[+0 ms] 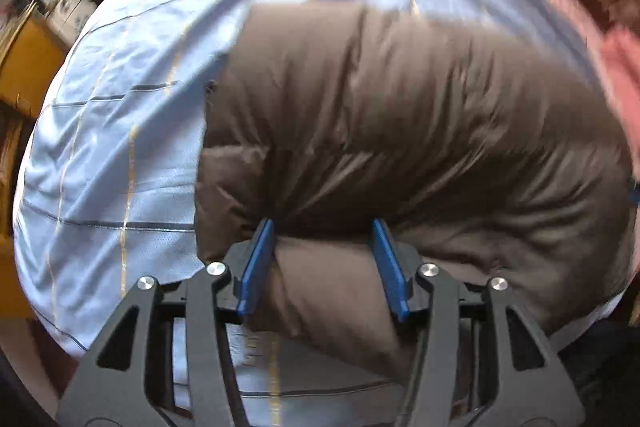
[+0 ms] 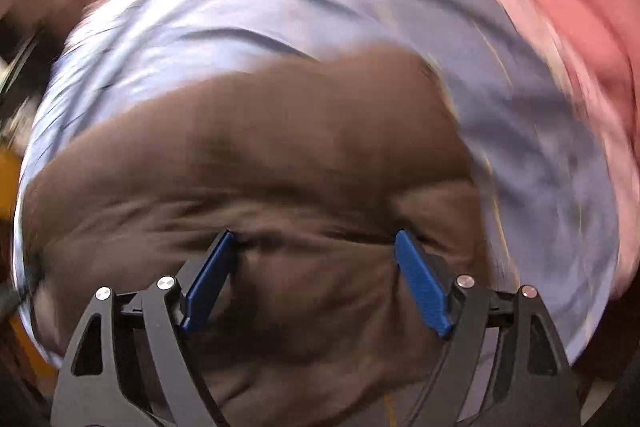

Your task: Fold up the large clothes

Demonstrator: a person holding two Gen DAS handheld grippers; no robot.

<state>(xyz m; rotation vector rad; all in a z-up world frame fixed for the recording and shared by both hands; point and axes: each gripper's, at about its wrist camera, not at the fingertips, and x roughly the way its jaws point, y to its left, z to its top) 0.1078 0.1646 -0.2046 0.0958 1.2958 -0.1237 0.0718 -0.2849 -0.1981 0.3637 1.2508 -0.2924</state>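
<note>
A brown puffy quilted jacket [image 1: 400, 115] lies folded on a light blue checked bedsheet [image 1: 112, 131]. My left gripper [image 1: 324, 227] is open, its blue pads on either side of a thick roll of the jacket's near edge. In the right wrist view, which is blurred by motion, the jacket [image 2: 260, 147] fills the lower middle. My right gripper [image 2: 314, 239] is open wide, with jacket fabric bulging between its blue pads [image 2: 420, 279].
A pink blanket [image 1: 616, 67] lies along the far right of the bed, and it also shows in the right wrist view [image 2: 560, 7]. Yellow-brown furniture [image 1: 24, 63] stands past the bed's left edge.
</note>
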